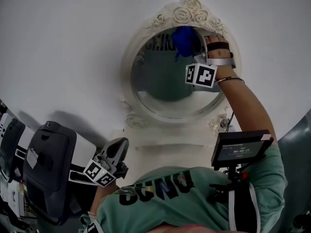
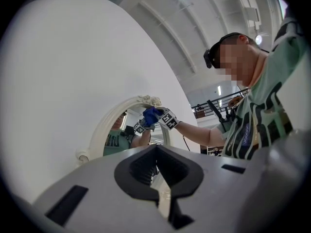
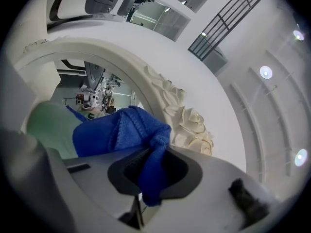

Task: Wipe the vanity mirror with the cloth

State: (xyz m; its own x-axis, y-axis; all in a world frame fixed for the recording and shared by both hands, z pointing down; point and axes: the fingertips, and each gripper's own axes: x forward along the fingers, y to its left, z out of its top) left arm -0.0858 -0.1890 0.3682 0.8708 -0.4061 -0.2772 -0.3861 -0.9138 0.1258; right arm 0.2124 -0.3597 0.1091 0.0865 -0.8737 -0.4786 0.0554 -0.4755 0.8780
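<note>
The round vanity mirror (image 1: 163, 84) hangs in an ornate white frame (image 1: 190, 11) with roses on top. My right gripper (image 1: 192, 47) is raised to the glass's upper right, shut on the blue cloth (image 1: 183, 39), which presses against the mirror. In the right gripper view the cloth (image 3: 121, 132) bunches between the jaws of the right gripper (image 3: 146, 178), beside the frame's roses (image 3: 187, 123). My left gripper (image 1: 116, 149) hangs low at the left, away from the mirror. Its jaws (image 2: 156, 171) look shut with nothing in them. The mirror (image 2: 116, 130) and cloth (image 2: 150, 114) show far ahead in that view.
A white stand (image 1: 165, 147) sits under the mirror against a white wall (image 1: 63, 47). A black case (image 1: 48, 171) stands at lower left, close to the left gripper. A small screen (image 1: 240, 148) is mounted on the person's chest.
</note>
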